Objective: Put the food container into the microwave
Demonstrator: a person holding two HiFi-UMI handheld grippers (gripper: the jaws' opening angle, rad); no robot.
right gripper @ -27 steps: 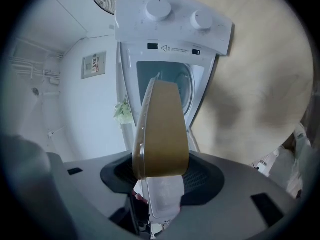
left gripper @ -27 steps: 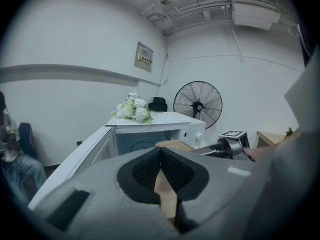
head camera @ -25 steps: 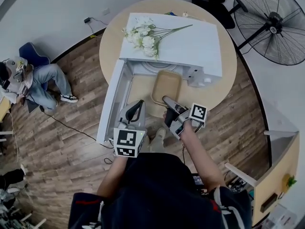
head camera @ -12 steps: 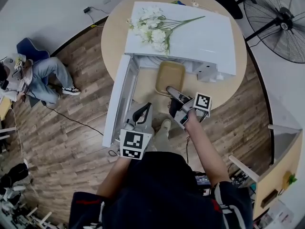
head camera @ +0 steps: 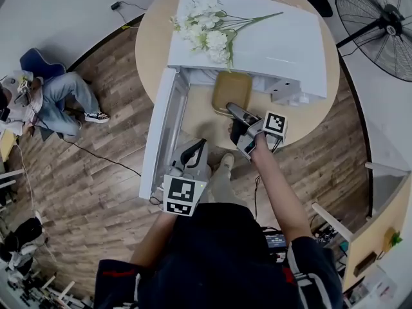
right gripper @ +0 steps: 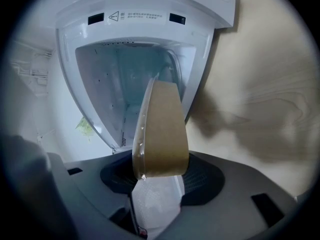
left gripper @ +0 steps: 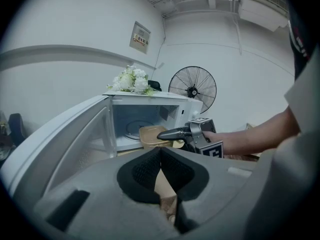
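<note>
A white microwave (head camera: 257, 37) stands on the round wooden table (head camera: 151, 50) with its door (head camera: 164, 131) swung open to the left. My right gripper (head camera: 233, 112) is shut on the near edge of the tan food container (head camera: 232, 90), whose far end sits at the microwave's opening. In the right gripper view the container (right gripper: 162, 129) stands on edge between the jaws of my right gripper (right gripper: 159, 176), with the cavity (right gripper: 135, 69) straight ahead. My left gripper (head camera: 195, 149) hangs by the door's near end, shut on nothing. The left gripper view shows that gripper (left gripper: 161, 156), the container (left gripper: 151, 134) and the microwave (left gripper: 150, 111).
White artificial flowers (head camera: 209, 34) lie on top of the microwave. A standing fan (head camera: 380, 24) is at the far right. A person (head camera: 38, 102) sits on the wooden floor at the left, near a cable (head camera: 96, 159). A wooden cabinet (head camera: 376, 237) stands at the right.
My right gripper has carried the container forward, from over the table in front of the microwave up to its opening. The left gripper has stayed by the door.
</note>
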